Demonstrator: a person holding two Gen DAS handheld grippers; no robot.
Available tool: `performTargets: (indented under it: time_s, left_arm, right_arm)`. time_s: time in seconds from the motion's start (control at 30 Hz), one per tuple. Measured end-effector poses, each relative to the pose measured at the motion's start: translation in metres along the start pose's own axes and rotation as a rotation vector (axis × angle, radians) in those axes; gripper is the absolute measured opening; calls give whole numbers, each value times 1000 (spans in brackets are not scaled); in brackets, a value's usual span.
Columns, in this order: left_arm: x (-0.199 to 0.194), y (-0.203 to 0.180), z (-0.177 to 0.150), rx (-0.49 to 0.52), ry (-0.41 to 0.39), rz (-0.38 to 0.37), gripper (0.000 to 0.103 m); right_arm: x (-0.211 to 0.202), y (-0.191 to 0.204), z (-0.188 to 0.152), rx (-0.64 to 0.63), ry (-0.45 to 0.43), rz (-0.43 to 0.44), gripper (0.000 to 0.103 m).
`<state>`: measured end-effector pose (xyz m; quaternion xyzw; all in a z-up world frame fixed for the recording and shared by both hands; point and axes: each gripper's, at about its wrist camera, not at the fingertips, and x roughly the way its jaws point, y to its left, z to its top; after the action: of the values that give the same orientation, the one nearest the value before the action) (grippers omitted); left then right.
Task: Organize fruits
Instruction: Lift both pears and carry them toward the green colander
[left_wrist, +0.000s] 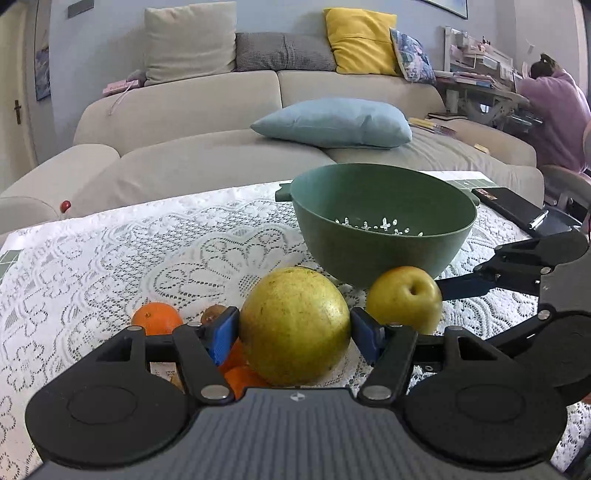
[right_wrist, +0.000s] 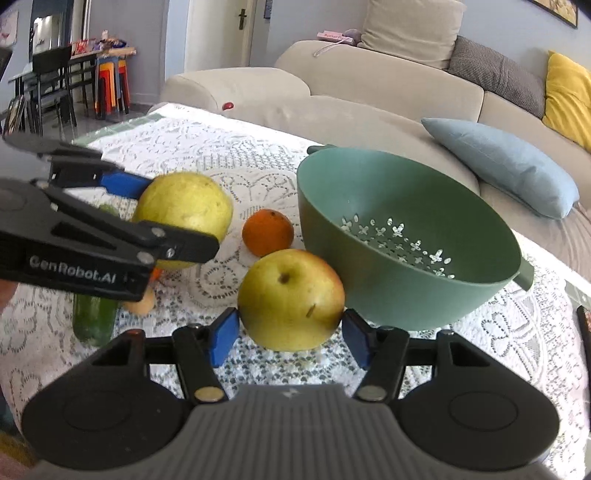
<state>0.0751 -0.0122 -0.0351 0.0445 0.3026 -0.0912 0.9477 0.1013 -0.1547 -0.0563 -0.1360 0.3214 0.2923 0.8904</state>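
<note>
A large yellow-green citrus (left_wrist: 295, 317) sits between the blue pads of my left gripper (left_wrist: 293, 332), which is shut on it just above the lace cloth. The right wrist view shows the same grip from the side, with the left gripper (right_wrist: 171, 216) clamped on the citrus (right_wrist: 192, 199). My right gripper (right_wrist: 290, 336) is shut on a yellow apple (right_wrist: 291, 295) with a red blush, stem up. One of its fingers (left_wrist: 465, 286) reaches the apple (left_wrist: 402, 299) from the right. The green colander (right_wrist: 406, 295) stands empty just behind both fruits.
An orange (right_wrist: 267, 232) lies between citrus and colander. A kiwi (left_wrist: 213, 313) and another orange (left_wrist: 240, 374) lie under the left gripper. A green cucumber (right_wrist: 92, 321) lies at the left. A black case (left_wrist: 517, 210) is at the far right; a sofa stands behind.
</note>
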Motion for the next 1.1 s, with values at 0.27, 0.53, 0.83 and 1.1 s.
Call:
performTargets:
  time_s: [0.27,0.53,0.83,1.1]
  left_arm:
    - [-1,4,-1,-24,-9,4,75]
    - [-1,8,1,-43,-12,14,75]
    - [-1,21,4,-108,-17,52,75]
    - [-3,25,5,-117,-22,52,75]
  right_arm:
    - [14,6,-3,97,-5,33,70]
    - [18,7,-1,182,-66,33,85]
    - [31,12,4,264,-89,61,83]
    - [38,15,9,270,-84,35,67]
